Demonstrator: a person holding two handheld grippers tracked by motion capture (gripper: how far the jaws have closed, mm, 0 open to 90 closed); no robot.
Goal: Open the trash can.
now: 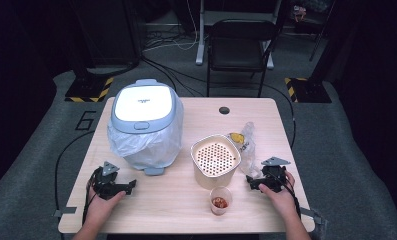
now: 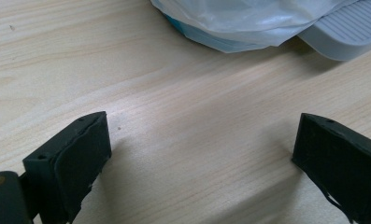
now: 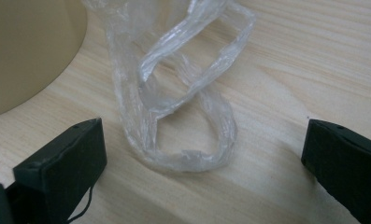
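A pale wood counter point(image 1: 176, 210) stood in a dark room. On it sat a lidded bin point(image 1: 145, 117) lined with plastic, a beige perforated tub point(image 1: 215, 159), a small cup point(image 1: 220, 201) and a crinkled clear bag point(image 3: 174, 88). The right tongs point(image 3: 204, 161) rested wide open and empty, the bag's looped handles just ahead between the jaws. The left tongs point(image 2: 199, 158), also wide open and empty, faced the bin's base.

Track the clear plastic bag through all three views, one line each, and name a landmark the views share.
High view: the clear plastic bag lies right of the beige strainer tub, just ahead of the right tongs.
Left gripper view: not in it.
Right gripper view: its looped handles lie on the wood between the open jaws.
Shared landmark: the light wooden table.
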